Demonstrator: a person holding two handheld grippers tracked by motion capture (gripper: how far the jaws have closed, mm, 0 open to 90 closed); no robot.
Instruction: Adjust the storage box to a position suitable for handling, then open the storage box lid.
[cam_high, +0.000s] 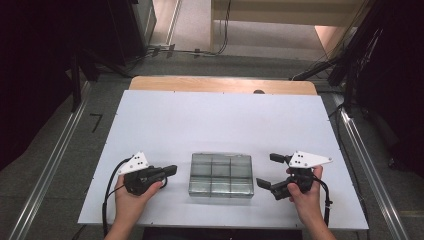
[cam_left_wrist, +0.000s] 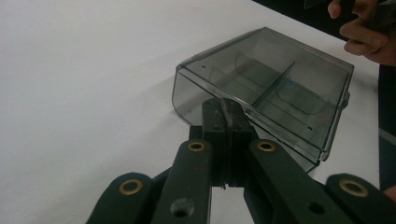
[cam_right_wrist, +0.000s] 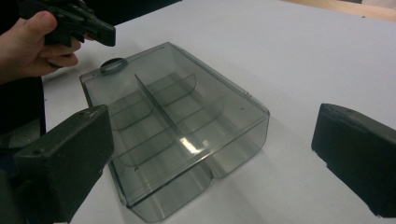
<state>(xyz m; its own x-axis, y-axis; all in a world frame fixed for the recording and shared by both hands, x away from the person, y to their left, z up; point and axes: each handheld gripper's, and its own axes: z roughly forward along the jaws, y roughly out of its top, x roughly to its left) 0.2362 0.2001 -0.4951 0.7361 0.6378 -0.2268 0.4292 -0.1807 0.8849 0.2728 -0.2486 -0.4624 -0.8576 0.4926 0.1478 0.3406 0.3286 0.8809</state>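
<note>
- We see a smoky clear compartment box (cam_high: 221, 174), lid closed, flat on the white surface (cam_high: 200, 120) near its front edge, between both grippers.
- No readable label or writing on it.
- Left gripper (cam_high: 170, 170): clenched, empty, just beside the box.
- Right gripper (cam_high: 269, 171): released, jaws wide apart, near the box.

Box (cam_right_wrist: 177, 121) near corner cut off below
</note>
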